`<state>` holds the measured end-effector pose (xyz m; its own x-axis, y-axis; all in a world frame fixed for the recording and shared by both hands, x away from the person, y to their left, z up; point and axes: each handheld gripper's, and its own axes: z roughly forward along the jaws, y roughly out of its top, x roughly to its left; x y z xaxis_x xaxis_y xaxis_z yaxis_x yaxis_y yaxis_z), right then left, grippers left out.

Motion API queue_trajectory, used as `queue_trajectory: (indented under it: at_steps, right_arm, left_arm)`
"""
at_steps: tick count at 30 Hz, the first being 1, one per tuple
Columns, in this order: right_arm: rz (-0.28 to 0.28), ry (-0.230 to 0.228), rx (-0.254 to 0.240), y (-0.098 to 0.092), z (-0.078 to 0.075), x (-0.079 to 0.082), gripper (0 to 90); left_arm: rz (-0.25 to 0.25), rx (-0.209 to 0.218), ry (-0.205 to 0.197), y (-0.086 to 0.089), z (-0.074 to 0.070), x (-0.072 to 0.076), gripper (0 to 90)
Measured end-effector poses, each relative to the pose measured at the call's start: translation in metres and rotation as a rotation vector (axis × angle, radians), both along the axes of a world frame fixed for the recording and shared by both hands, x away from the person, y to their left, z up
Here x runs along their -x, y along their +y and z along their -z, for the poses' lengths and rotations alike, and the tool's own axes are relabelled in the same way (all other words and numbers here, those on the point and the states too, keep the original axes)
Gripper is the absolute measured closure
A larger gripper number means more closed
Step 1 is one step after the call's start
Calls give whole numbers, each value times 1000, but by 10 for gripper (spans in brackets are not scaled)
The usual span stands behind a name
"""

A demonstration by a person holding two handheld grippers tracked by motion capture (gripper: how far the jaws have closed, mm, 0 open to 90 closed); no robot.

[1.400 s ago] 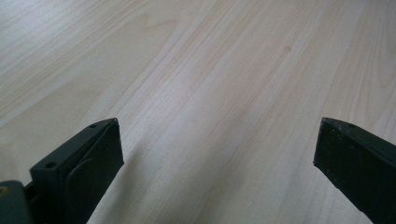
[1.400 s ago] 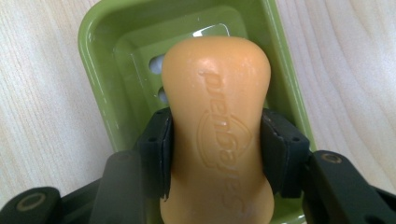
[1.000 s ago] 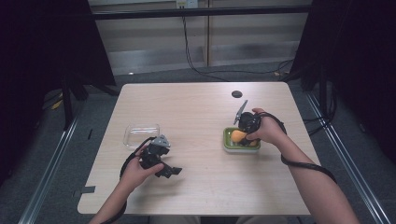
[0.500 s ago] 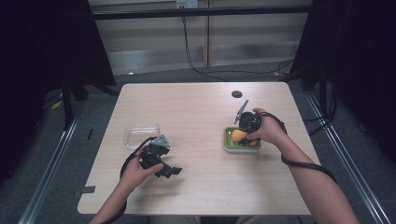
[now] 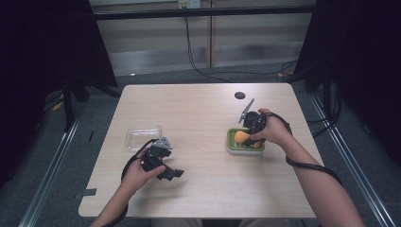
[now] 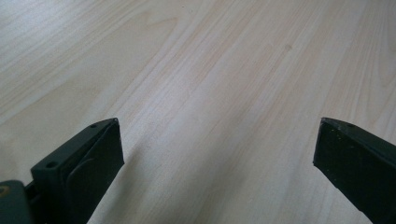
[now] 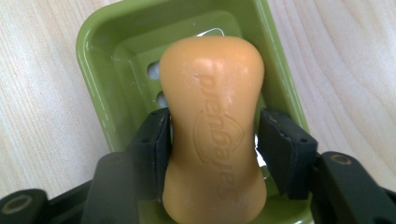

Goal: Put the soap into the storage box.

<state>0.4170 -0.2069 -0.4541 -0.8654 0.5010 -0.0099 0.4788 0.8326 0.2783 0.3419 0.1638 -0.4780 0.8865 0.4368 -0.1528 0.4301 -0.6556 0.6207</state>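
We judged the soap bar (image 7: 214,126) to be firm and fairly light, but slick on its smooth, waxy faces, and soft enough that hard clamping could dent it. Its narrowed waist looked the best place to take hold, since the wider ends above and below would stop it from sliding out.

That was where our right tool (image 7: 212,140) was clenched on it, one black jaw pressed to each side of the waist. The bar sat over the green soap dish (image 7: 100,60), its lower end inside the tray; we could not tell whether it rested on the dish floor or hung just clear. The dish stood on the right half of the tabletop (image 5: 203,109).

The soap was orange-tan and matte, with rounded ends, and carried a brand word and oval emblem pressed into its face; we could not read the lettering surely. Drain holes showed in the dish floor behind it.

Our left tool (image 5: 166,172) lay released, jaws wide apart over bare wood, just beside a clear plastic lid (image 5: 143,136).
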Motion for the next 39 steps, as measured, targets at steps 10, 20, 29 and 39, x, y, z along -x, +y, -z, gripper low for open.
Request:
queue_trajectory:
  at_steps: [10, 20, 29, 39]
  right_arm:
    - [35, -13, -28, -4, -7, 2, 424]
    - [74, -18, -68, -6, -15, 3, 402]
    - [98, -32, -125, -8, -25, 14, 349]
    - [132, -41, -166, -13, -31, 28, 306]
  left_arm:
    - [-1, 3, 1, -1, 0, 1, 13]
    - [-3, 5, 4, -2, 0, 0, 13]
    - [0, 12, 3, -3, 0, 1, 12]
    - [4, 8, -2, -4, -1, 1, 12]
